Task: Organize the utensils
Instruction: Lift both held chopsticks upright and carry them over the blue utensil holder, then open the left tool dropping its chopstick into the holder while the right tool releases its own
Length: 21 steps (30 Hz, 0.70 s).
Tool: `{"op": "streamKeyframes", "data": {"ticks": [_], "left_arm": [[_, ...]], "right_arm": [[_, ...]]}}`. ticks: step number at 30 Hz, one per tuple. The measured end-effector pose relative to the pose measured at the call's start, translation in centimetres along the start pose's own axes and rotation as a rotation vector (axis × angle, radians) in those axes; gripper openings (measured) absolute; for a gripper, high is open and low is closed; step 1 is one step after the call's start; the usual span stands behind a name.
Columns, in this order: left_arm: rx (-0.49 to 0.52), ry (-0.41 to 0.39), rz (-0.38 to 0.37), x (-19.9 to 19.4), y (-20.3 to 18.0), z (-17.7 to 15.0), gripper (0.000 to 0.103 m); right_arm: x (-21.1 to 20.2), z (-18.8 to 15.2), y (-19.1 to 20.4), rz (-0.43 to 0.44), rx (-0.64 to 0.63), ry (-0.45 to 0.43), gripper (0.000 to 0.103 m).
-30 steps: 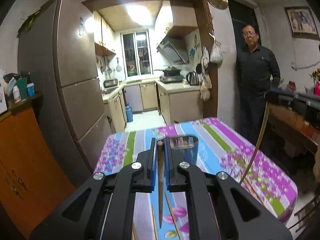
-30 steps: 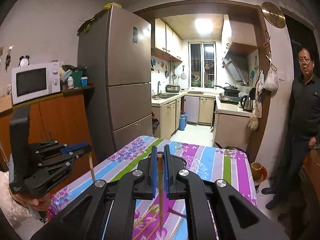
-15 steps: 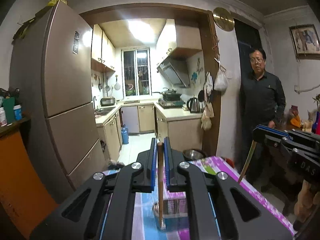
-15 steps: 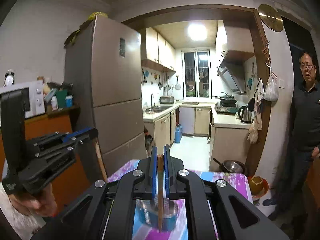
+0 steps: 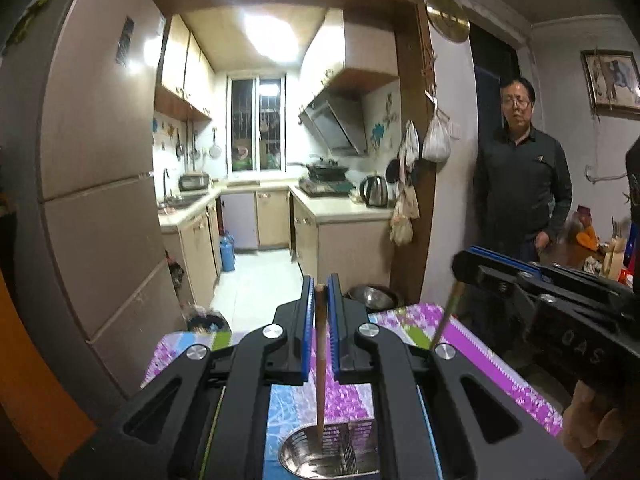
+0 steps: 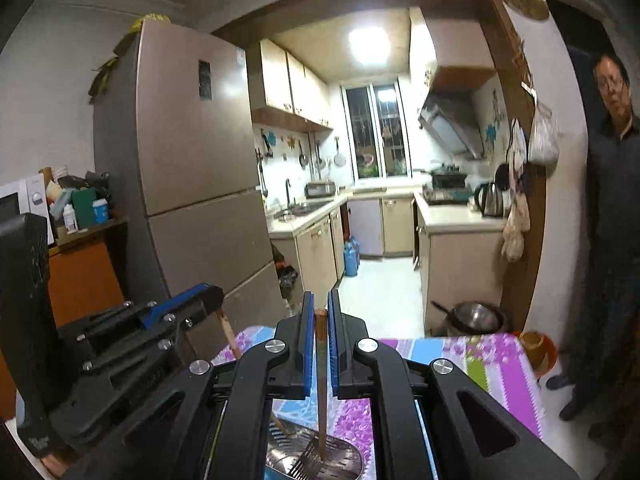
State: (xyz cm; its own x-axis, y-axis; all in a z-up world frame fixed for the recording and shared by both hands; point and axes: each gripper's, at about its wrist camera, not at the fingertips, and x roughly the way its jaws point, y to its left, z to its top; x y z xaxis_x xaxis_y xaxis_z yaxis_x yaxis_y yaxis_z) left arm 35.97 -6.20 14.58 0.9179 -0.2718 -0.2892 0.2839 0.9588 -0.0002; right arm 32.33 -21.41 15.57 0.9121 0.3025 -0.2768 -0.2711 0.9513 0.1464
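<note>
Right now both grippers hang over the metal utensil holder on the floral tablecloth, each carrying one wooden chopstick. Left gripper has its blue pads pinched tight on its chopstick, which hangs point down with the tip just inside the holder's rim. Right gripper is clamped the same way on its own chopstick, tip down among the holder's slats. Looks like the drop-in step. The risk: two sticks crowd one small opening, so they could knock together, or a tip could snag in the slotted wall and tip the holder. A release from a tilted stick might bounce it onto the table. A bystander watches by the doorway.
</note>
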Motion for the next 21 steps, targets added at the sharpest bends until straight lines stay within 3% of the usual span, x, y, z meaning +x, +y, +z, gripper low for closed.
{"op": "streamKeyframes", "data": {"ticks": [7,13,15,16,17,21], "left_arm": [[0.004,0.103,-0.039,2.9,-0.4,-4.2,0.005],[0.034,0.163,-0.018,4.3,-0.7,-7.4,0.006],[0.037,0.175,0.014,4.3,-0.6,-8.1,0.006],[0.038,0.183,0.015,4.2,-0.5,-8.1,0.007],[0.042,0.185,0.024,3.9,-0.4,-8.1,0.007],[0.048,0.141,0.063,1.5,0.2,-6.9,0.015]], "right_arm": [[3.0,-3.4,0.0,0.007,0.017,0.079,0.008],[4.2,-5.2,0.0,0.001,0.023,0.138,0.008],[4.2,-5.5,0.2,-0.007,0.017,0.154,0.017],[4.0,-5.5,0.2,-0.008,0.015,0.149,0.032],[3.5,-5.3,0.3,-0.01,0.014,0.136,0.037],[0.5,-3.8,0.3,-0.005,0.011,0.101,0.037]]}}
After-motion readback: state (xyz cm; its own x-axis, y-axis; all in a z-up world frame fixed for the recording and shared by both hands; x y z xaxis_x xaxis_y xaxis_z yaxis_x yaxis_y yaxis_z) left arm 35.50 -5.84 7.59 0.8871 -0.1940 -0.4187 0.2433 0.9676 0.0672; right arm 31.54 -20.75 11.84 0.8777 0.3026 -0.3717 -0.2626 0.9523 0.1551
